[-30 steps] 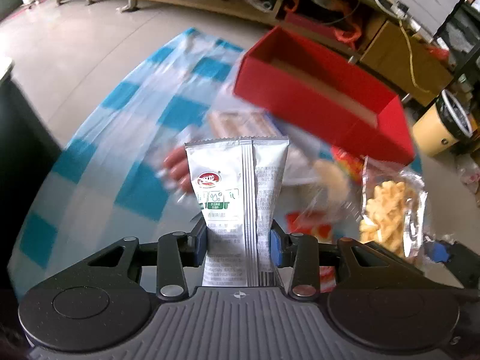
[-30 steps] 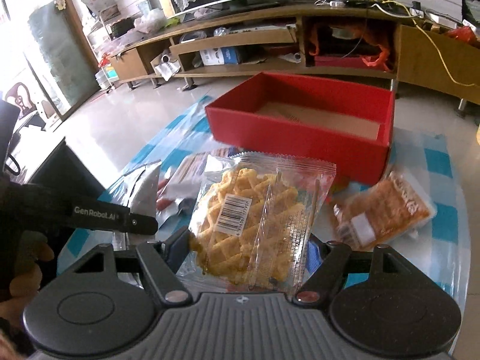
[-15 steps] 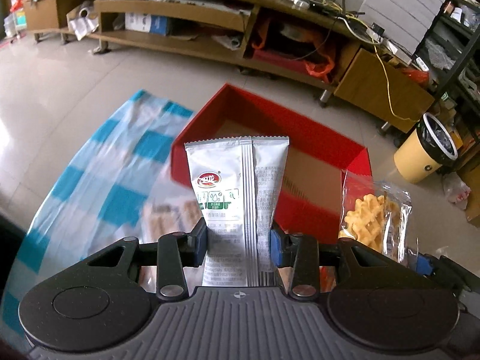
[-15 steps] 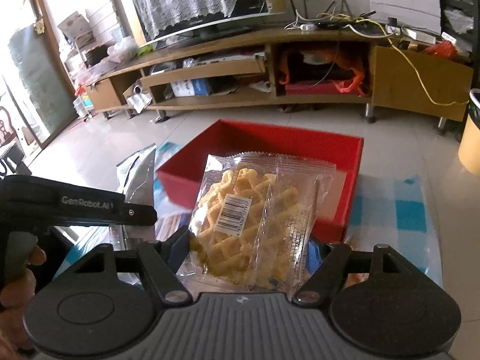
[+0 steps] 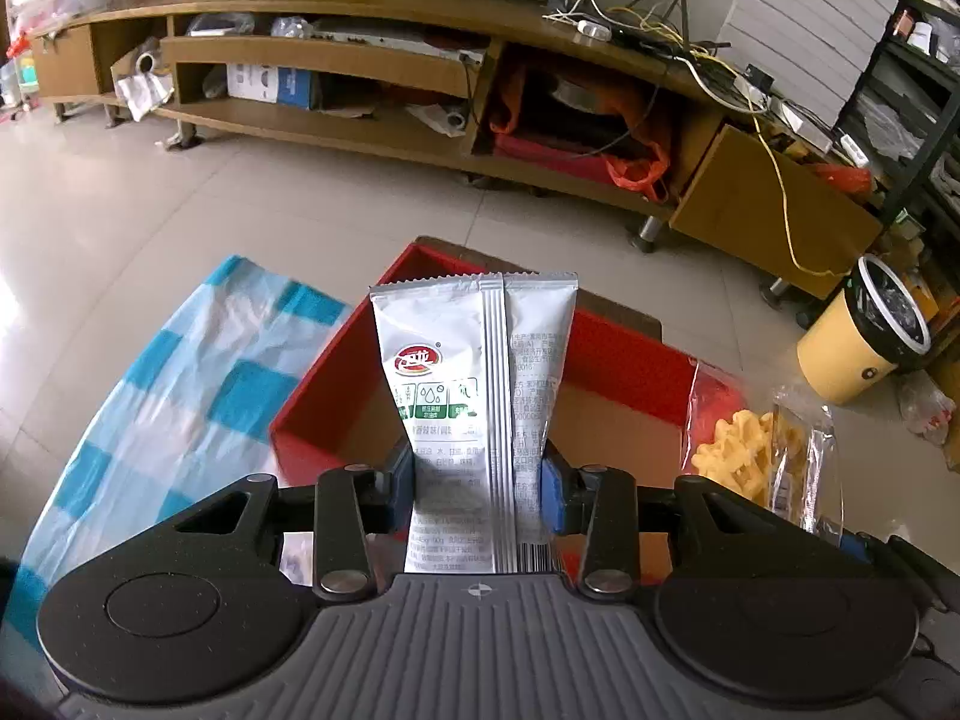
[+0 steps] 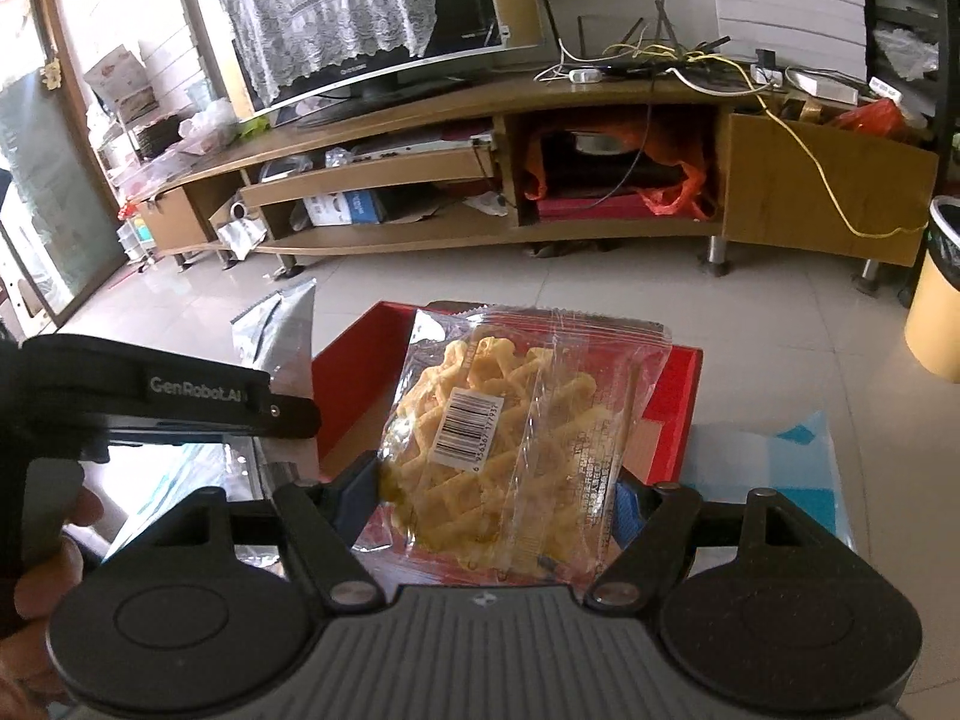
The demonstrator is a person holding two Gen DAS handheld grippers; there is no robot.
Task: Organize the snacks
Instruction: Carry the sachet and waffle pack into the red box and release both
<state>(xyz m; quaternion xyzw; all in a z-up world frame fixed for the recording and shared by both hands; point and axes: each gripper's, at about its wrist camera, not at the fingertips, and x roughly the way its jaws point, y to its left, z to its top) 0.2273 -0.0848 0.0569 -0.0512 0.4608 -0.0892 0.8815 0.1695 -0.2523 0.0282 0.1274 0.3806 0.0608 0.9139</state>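
Both views angled down along fingers, close above red box (image 5: 624, 360) (image 6: 681, 378); TV stand (image 5: 372, 54) (image 6: 420, 108) shared across upper frame.

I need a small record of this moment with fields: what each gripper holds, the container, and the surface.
left gripper: shut on silver snack packet, held upright
right gripper: shut on clear bag of yellow lattice crisps
container: open red box, just beyond both packets; visible floor bare
surface: blue-and-white checked cloth under the box

Glossy silver foil sachet (image 5: 474, 396), clear crinkly plastic snack bag (image 6: 516, 444), matt red cardboard box (image 5: 624, 360)
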